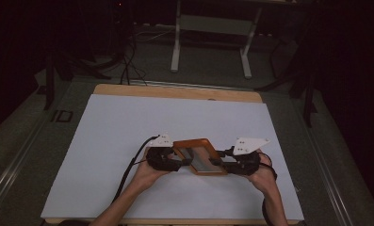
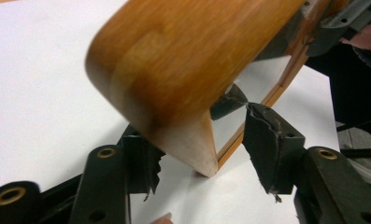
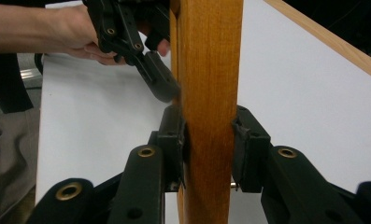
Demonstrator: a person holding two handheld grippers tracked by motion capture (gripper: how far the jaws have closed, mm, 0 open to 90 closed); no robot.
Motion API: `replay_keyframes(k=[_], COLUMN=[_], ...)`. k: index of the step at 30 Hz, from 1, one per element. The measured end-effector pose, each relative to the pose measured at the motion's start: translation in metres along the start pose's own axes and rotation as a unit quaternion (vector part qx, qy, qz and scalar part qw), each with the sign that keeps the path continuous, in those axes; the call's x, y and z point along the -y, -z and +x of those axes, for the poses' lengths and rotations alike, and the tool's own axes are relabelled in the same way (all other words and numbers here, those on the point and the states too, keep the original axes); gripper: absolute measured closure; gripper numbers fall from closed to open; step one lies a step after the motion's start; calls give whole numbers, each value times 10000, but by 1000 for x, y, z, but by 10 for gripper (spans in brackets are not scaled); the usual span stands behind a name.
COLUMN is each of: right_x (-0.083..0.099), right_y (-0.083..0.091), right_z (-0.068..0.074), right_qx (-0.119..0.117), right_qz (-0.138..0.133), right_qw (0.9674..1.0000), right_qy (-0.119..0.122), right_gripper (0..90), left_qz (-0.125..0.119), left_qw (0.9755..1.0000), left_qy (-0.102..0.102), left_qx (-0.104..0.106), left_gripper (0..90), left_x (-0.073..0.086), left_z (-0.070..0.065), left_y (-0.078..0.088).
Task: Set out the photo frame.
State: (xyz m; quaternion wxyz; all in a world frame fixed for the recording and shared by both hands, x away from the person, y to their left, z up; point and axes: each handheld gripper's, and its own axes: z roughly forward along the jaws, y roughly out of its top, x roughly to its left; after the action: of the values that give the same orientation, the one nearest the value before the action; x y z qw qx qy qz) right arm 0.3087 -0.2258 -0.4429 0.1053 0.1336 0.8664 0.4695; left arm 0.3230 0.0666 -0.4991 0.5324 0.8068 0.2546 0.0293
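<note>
A wooden-framed mirror (image 1: 199,155) is held up over the white sheet between both grippers. My right gripper (image 1: 221,162) is shut on its right side; in the right gripper view both pads (image 3: 174,140) press flat on the wooden frame (image 3: 211,70). My left gripper (image 1: 177,162) is at the frame's left end. In the left gripper view the rounded wooden corner (image 2: 174,70) sits between the jaws of the left gripper (image 2: 204,154); the right pad (image 2: 267,140) stands clear of the frame and the glass (image 2: 258,84) reflects it. The left gripper (image 3: 157,79) also shows beside the frame.
A white sheet (image 1: 128,132) covers most of the wooden table (image 1: 175,92), with free room on all sides of the hands. Beyond the table's far edge are a pale metal stand (image 1: 213,42) and cables (image 1: 128,66) on the dark floor.
</note>
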Motion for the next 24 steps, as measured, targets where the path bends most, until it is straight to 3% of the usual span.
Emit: replay_keyframes(k=[10,18,24], right_x=[4,4,1], right_y=[5,4,5], right_z=[-4,-4,-4], right_qx=[230,242,248], right_qz=[204,270,163], right_qw=[9995,9993,9995], right_qy=[-102,-105,-138], right_gripper=[650,645,646], left_qz=[-29,-40,-146], left_qw=[9998,9999,9998], left_qy=[-104,-78,-25], left_qx=[138,96,117], left_gripper=[608,612,613], left_x=[-3,-5,-9], left_z=[-6,-8,-8], left_y=[2,5,11])
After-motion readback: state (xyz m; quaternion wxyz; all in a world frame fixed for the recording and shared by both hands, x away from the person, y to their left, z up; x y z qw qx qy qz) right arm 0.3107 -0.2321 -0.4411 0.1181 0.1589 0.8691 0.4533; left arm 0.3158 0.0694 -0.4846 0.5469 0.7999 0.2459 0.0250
